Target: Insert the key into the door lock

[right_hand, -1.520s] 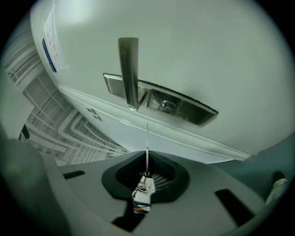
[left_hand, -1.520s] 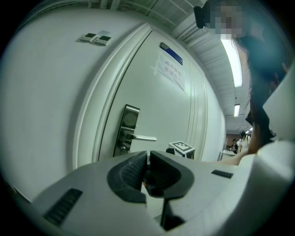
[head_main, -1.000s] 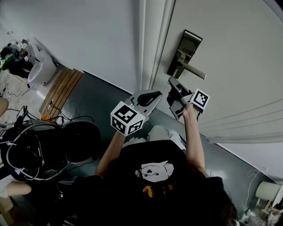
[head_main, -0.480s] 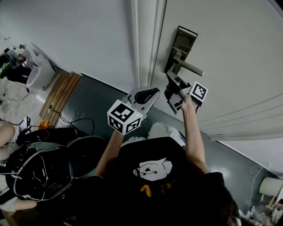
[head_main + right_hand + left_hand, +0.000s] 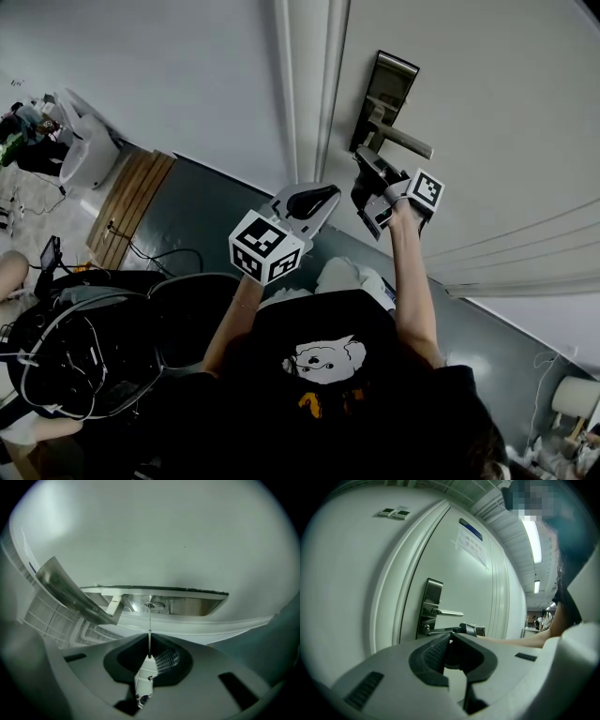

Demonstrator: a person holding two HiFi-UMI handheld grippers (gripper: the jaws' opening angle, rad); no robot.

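The steel lock plate (image 5: 392,86) with its lever handle (image 5: 405,142) sits on the pale door (image 5: 497,112). Just below the handle, my right gripper (image 5: 362,169) is shut on the key (image 5: 146,670). In the right gripper view the key's white head sits between the pads and its thin blade (image 5: 149,630) runs up to the keyhole cylinder (image 5: 154,605) on the lock plate (image 5: 187,603). My left gripper (image 5: 328,192) hangs shut and empty left of it, near the door frame. In the left gripper view, the left gripper (image 5: 450,638) faces the lock plate (image 5: 432,604) and the right gripper (image 5: 471,629).
The white door frame (image 5: 305,94) runs beside the lock. Dark floor (image 5: 187,216) lies below, with a wooden board (image 5: 131,192), a white bin (image 5: 89,141), and black bags with cables (image 5: 94,337) at the left. The lever handle (image 5: 70,592) juts out close to the key.
My right gripper has drawn closer under the lock handle with the key. The left gripper has held about the same place.
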